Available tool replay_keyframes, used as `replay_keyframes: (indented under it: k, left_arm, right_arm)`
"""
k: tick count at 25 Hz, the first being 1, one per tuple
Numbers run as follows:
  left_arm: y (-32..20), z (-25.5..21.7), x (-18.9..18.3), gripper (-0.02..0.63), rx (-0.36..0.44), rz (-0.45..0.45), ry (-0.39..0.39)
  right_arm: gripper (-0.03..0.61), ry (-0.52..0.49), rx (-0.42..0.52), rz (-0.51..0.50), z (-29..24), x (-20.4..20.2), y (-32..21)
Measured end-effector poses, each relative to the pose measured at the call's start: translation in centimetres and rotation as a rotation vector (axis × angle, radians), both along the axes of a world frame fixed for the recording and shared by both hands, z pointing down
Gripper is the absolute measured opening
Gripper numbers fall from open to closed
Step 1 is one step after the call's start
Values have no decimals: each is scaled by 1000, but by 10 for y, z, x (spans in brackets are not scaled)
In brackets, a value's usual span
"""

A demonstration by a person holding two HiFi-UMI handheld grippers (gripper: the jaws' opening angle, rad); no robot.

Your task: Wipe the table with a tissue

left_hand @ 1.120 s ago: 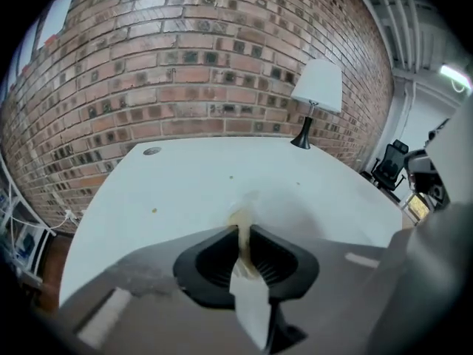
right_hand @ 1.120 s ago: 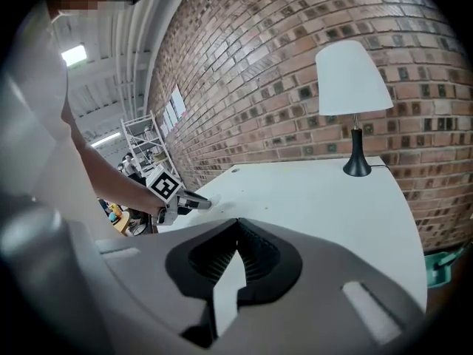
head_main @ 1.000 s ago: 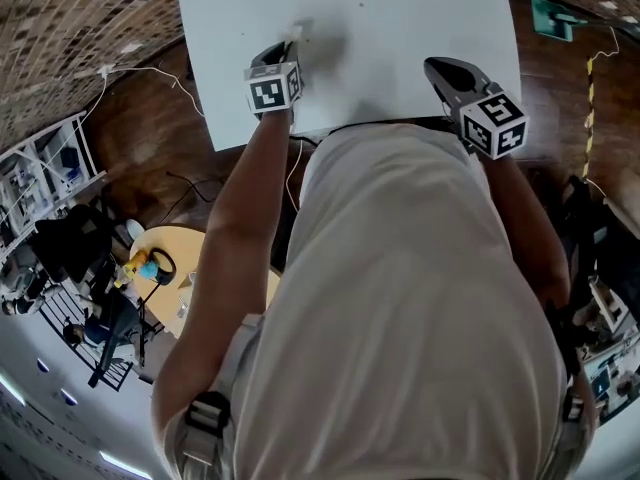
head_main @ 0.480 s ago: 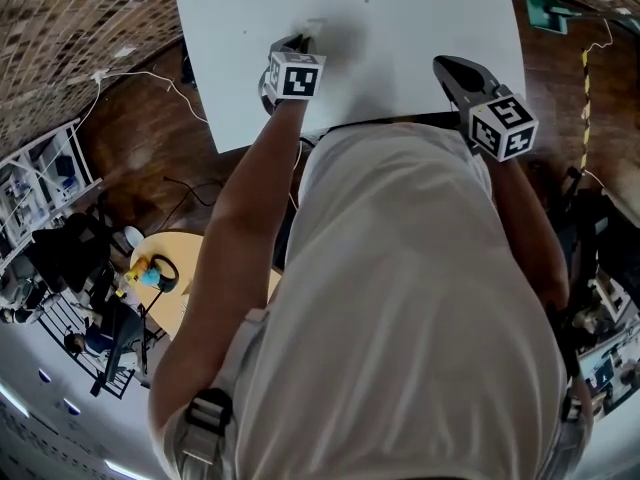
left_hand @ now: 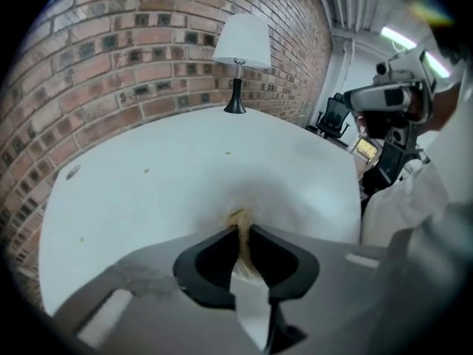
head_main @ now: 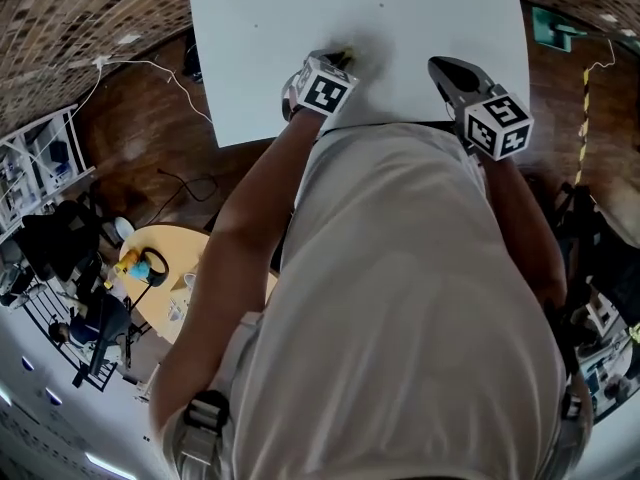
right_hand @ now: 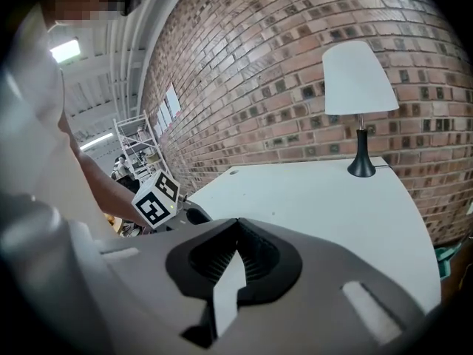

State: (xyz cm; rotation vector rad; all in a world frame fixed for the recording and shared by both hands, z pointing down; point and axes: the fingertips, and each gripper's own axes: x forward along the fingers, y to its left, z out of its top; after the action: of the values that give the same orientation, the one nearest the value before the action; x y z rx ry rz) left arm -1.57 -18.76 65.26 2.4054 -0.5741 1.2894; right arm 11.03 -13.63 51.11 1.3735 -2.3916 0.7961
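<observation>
The left tool [left_hand: 242,228] is clamped on a tissue [left_hand: 251,302]. The white sheet runs up between the two dark jaws, and its crumpled, yellowish-stained end sticks out past the tips and presses on the white desk [left_hand: 148,198]. A soft shadow rings the spot where it touches. In the head view this tool points steeply down at the near part of the desk, close to the edge in front of the person, with its marker cube [head_main: 325,93] tilted above it.

The right tool [right_hand: 238,220] has its jaws together at the tips with nothing between them; only the desk surface shows through the gap behind. It hangs above the near right part of the desk, well apart from the left tool, and does not touch the top.

A few small specks [left_hand: 228,152] lie on the desk beyond the tissue. At the far edge a lamp [left_hand: 242,43] with a white shade and a black foot stands against a brick wall [left_hand: 111,50]. A small round hole [left_hand: 72,172] shows near the desk's far left corner.
</observation>
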Motion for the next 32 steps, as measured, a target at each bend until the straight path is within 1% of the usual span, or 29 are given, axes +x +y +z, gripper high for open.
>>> replay_keyframes:
  k: [2, 3, 4, 6, 9, 12, 16, 22, 26, 28, 32]
  left_arm:
    - [12, -14, 2, 57, -103, -12, 80]
    - [14, -20, 3, 57, -134, -29, 129]
    - [14, -24, 1, 57, -148, -51, 171]
    - [10, -30, -12, 58, -135, -116, 226]
    - [-9, -35, -47, 58, -86, -247, 264]
    - [-32, -33, -90, 58, -50, -371, 258]
    - [-63, -40, -135, 58, 12, -470, 239]
    - [-112, -48, -171, 58, 91, -565, 223]
    - [-144, -42, -192, 58, 142, -639, 157]
    - [-156, -35, -195, 58, 145, -653, 127]
    - [-167, -24, -190, 58, 169, -622, 65]
  right_arm:
    - [8, -10, 1, -6, 0, -7, -4]
    - [8, -15, 0, -9, 0, -10, -6]
    - [8, -19, 0, -14, 1, -13, -7]
    - [8, -20, -1, -24, 2, -19, -8]
    - [8, -23, -5, -31, 4, -24, -10]
    - [8, -24, -4, -37, 3, -27, -13]
    - [8, -26, -1, -41, 4, -28, -14]
    - [8, -23, -7, -49, 4, -34, -16]
    - [8, -26, -15, -42, 4, -35, -15]
    - [8, -22, -21, -30, 4, -30, -12]
    - [8, -13, -28, 11, 6, -13, -4]
